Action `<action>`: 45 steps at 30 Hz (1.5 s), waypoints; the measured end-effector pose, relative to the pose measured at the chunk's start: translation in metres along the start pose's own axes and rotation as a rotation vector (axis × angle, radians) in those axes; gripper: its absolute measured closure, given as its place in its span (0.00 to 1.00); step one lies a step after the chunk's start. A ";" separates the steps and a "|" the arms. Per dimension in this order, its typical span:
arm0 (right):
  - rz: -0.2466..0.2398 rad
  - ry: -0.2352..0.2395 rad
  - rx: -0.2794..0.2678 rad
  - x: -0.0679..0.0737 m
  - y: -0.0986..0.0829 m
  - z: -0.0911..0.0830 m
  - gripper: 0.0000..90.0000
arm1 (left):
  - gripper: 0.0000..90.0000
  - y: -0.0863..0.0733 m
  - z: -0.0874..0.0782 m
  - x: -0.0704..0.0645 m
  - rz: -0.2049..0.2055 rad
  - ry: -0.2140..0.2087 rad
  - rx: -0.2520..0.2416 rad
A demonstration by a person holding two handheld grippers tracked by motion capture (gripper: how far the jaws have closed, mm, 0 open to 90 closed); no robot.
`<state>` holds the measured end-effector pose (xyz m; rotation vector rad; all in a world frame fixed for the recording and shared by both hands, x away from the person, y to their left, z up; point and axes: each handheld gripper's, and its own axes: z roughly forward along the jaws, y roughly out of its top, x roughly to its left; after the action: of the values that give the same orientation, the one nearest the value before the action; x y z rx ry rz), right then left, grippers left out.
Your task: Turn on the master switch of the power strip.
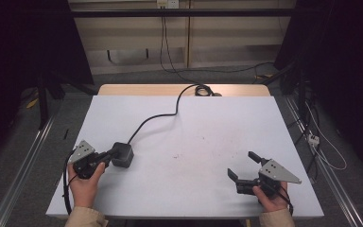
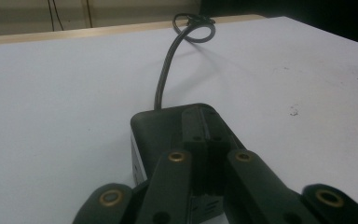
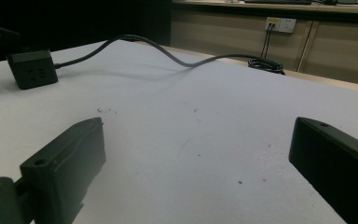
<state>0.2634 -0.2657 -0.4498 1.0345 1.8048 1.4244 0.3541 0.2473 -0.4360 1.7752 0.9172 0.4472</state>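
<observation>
A black cube-shaped power socket (image 1: 124, 152) sits on the white table (image 1: 208, 123) at the front left. Its black cable (image 1: 155, 117) snakes to a coil (image 1: 202, 90) at the far edge. My left gripper (image 1: 108, 156) is shut, its jaws pressed together and lying over the top of the cube (image 2: 161, 128), with nothing between them (image 2: 204, 116). My right gripper (image 1: 242, 164) is held at the front right, open wide above bare table (image 3: 198, 128). From it the cube (image 3: 31, 69) shows far off to the left, with the cable (image 3: 168, 53) running back.
Small dark specks mark the tabletop (image 1: 184, 155) near its middle. A wooden strip (image 1: 137, 89) borders the table's far edge. Wall sockets (image 3: 279, 24) and loose cables (image 1: 319, 142) lie beyond the table, on the floor at right.
</observation>
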 end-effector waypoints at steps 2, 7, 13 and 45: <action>0.000 0.001 0.000 0.000 0.000 0.000 0.04 | 1.00 0.000 0.000 0.000 0.001 0.001 0.001; 0.004 0.002 0.001 0.001 0.000 0.001 0.04 | 1.00 -0.001 0.000 0.000 -0.011 -0.002 -0.006; 0.004 0.003 0.000 0.001 0.000 0.001 0.04 | 1.00 -0.001 0.000 0.000 -0.005 0.001 -0.004; -0.002 0.004 0.001 0.001 0.000 0.001 0.04 | 1.00 -0.001 0.000 -0.001 0.008 0.011 0.002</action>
<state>0.2640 -0.2642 -0.4502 1.0301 1.8094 1.4258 0.3530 0.2464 -0.4372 1.7805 0.9186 0.4618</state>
